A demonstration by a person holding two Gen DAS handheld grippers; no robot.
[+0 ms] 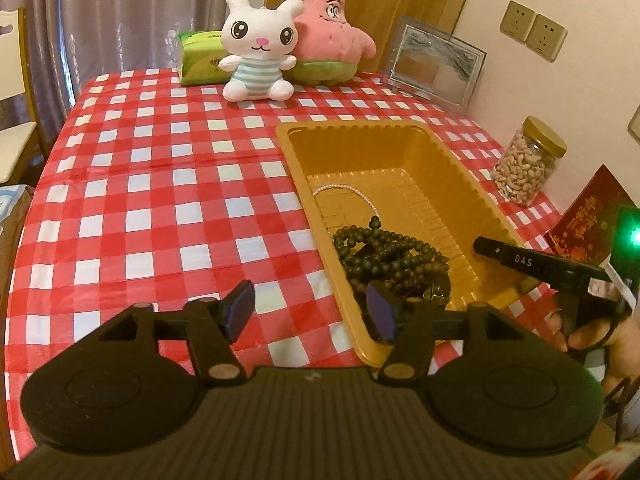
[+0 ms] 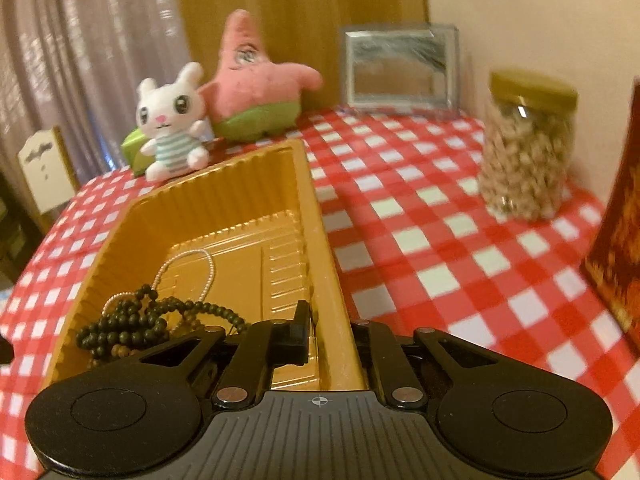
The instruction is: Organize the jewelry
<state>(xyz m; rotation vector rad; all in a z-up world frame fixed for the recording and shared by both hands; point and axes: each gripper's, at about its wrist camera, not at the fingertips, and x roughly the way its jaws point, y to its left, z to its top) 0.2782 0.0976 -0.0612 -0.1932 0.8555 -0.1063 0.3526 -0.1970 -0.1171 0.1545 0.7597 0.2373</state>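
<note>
Left wrist view: the left gripper hovers with its jaws spread wide and nothing between the pads; one finger is over the checked tablecloth, the other over the near left wall of the gold tray. The tray sits toward the table's right edge. Inside it, dark bead strands are heaped at the near end, and a thin pearl chain lies on the floor beyond them. The right gripper reaches in over the tray's right rim, a hand on its handle. A white bunny plush, a pink star plush and a jar of cashews stand along the far and right edges.

Right wrist view: its jaws stand slightly apart, straddling the tray's right wall without pinching it. The beads lie in the tray's near left corner.
</note>
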